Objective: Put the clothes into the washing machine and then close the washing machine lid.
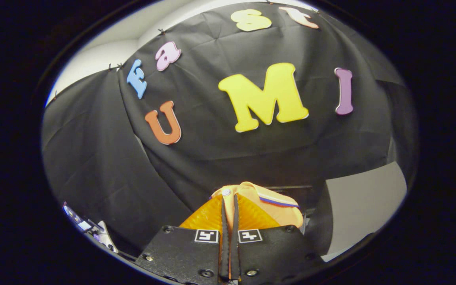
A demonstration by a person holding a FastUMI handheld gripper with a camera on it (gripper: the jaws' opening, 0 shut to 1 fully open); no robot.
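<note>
Jaws (228,209): nearly closed, pinching an orange garment (279,209) between them. The cloth bunches at and just beyond the tips, spilling mostly to their right, lifted off any surface. Garment detail: a white edge with a dark stripe and a small button near the tips. Beyond it: black cloth wall (220,150); a pale panel (362,198) to the right.

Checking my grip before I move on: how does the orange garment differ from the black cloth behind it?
The orange garment is bunched between the shut gripper fingers; the black cloth hangs spread beyond them. The garment carries a striped trim and a button; the cloth is plain. Both are fabric.
</note>
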